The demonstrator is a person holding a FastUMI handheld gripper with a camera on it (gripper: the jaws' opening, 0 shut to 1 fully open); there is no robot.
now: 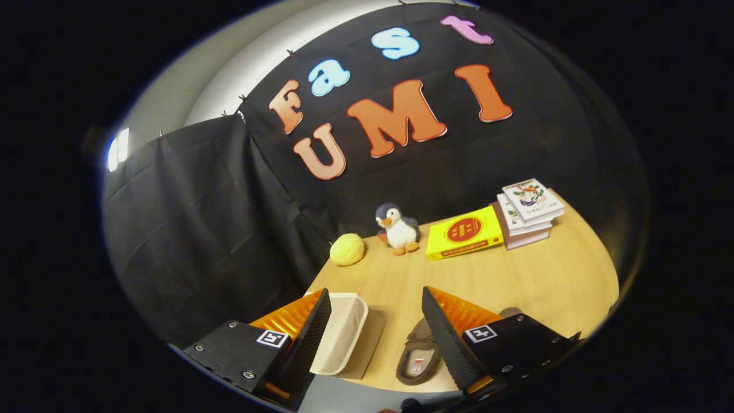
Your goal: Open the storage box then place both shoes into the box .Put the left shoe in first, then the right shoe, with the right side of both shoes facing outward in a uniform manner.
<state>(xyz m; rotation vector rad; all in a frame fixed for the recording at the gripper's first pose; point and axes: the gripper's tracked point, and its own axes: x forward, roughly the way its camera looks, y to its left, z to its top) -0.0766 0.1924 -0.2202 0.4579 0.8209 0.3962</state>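
My gripper (375, 307) hangs above the wooden table's near edge, fingers wide apart and nothing between them. Just behind the left finger (312, 332) lies a shallow beige storage box (344, 332) with its inside showing, resting on a flat tan panel that may be its lid. A brown slipper (420, 355) lies sole down between the fingers, close to the right finger (444, 338), its opening facing up. A second brown shoe (509, 312) peeks out beyond the right finger, mostly hidden by it.
At the back of the table (516, 281) stand a yellow ball (347, 249), a penguin plush (397, 228), a yellow flat box (464, 232) and a stack of books (528, 211). Black cloth walls the booth behind and to the left.
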